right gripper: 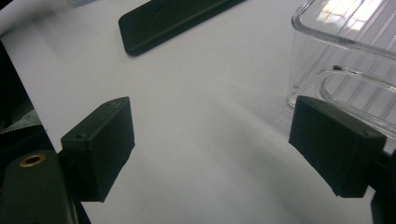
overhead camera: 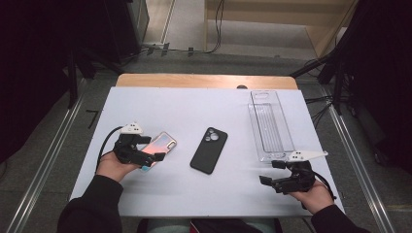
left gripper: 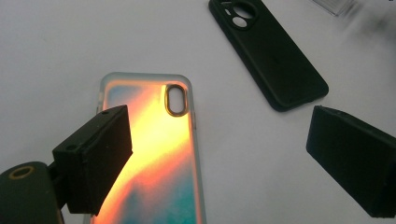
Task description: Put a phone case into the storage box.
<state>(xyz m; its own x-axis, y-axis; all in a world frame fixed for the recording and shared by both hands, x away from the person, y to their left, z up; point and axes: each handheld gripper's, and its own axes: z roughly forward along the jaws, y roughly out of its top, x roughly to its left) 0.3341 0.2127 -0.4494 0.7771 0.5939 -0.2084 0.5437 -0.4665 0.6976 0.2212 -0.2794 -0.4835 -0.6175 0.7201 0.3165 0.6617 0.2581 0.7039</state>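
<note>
An iridescent orange-teal phone case (overhead camera: 163,144) (left gripper: 159,154) lies flat on the white table (overhead camera: 184,111), left of centre. My left gripper (overhead camera: 153,148) (left gripper: 219,126) hovers over its near end, jaws wide open; one jaw covers the case's edge and nothing is gripped. A black phone case (overhead camera: 209,150) (left gripper: 268,53) (right gripper: 173,21) lies in the middle, camera cutout away from me. My right gripper (overhead camera: 270,172) (right gripper: 210,116) stands open above bare table at the near right, just short of a clear plastic tray (overhead camera: 270,125) (right gripper: 345,51).
The clear tray reaches toward the table's far right edge. A wooden strip (overhead camera: 204,80) borders the far side. Dark frames and cables surround the table on the floor. Bare white surface lies between the two cases and along the near edge.
</note>
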